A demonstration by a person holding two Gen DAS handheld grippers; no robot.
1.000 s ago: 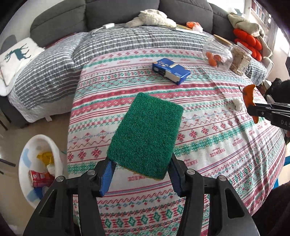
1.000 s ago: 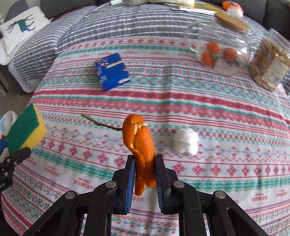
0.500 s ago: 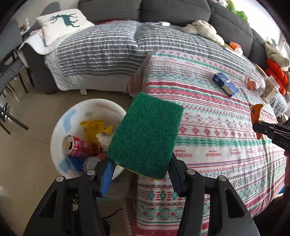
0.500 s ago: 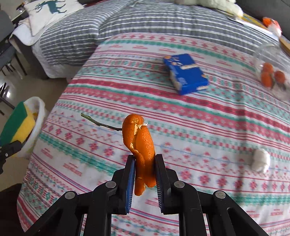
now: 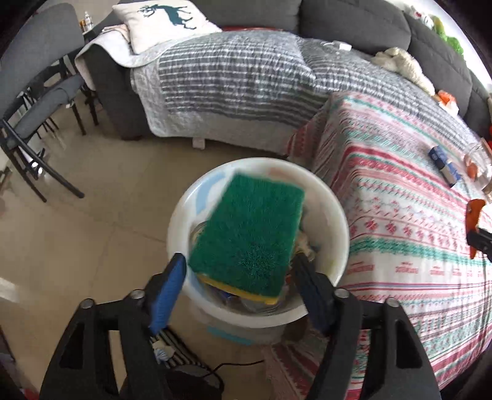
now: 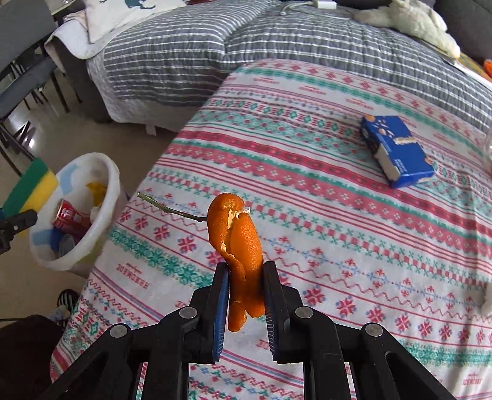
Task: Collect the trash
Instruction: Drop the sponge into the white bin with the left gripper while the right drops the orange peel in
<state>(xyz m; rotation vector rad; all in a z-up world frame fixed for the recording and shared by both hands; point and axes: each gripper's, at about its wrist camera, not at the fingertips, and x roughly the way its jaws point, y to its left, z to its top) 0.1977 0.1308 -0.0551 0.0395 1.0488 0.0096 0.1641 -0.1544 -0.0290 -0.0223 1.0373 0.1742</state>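
While the left gripper (image 5: 243,289) hangs over the round white plastic trash bin (image 5: 335,221), its 2 blue-padded fingers (image 5: 167,292) stand wide apart, with a visible gap between each pad and the green-and-yellow scouring sponge (image 5: 249,243). That sponge sits tilted, green side up, directly above the bin's opening, blurred at its far edge; whether either pad touches it cannot be told. From the right wrist view the sponge (image 6: 29,192) shows at the left edge, above and just beside the bin (image 6: 113,184), which stands on the beige tiled floor (image 5: 77,234) against the edge of the table draped in a red, green and white patterned cloth (image 6: 323,190). Inside the bin lie a red drink can (image 6: 69,215) and a scrap of yellow wrapper (image 6: 98,190).

The right gripper (image 6: 245,295) has its 2 fingers drawn narrow, pinching a curled strip of orange peel (image 6: 240,246) that stands upright between them, with a thin green twig (image 6: 167,210) sticking out to the left from its top. It hovers above the cloth. In the left wrist view that peel (image 5: 473,215) appears at the right edge.

Farther back on the cloth rests a blue rectangular cardboard box (image 6: 396,150), well apart from both grippers. A grey striped quilt (image 5: 240,80) covers the dark grey sofa (image 5: 353,24) behind the table, and a white cushion printed with a teal deer (image 5: 166,21) leans at its left end.
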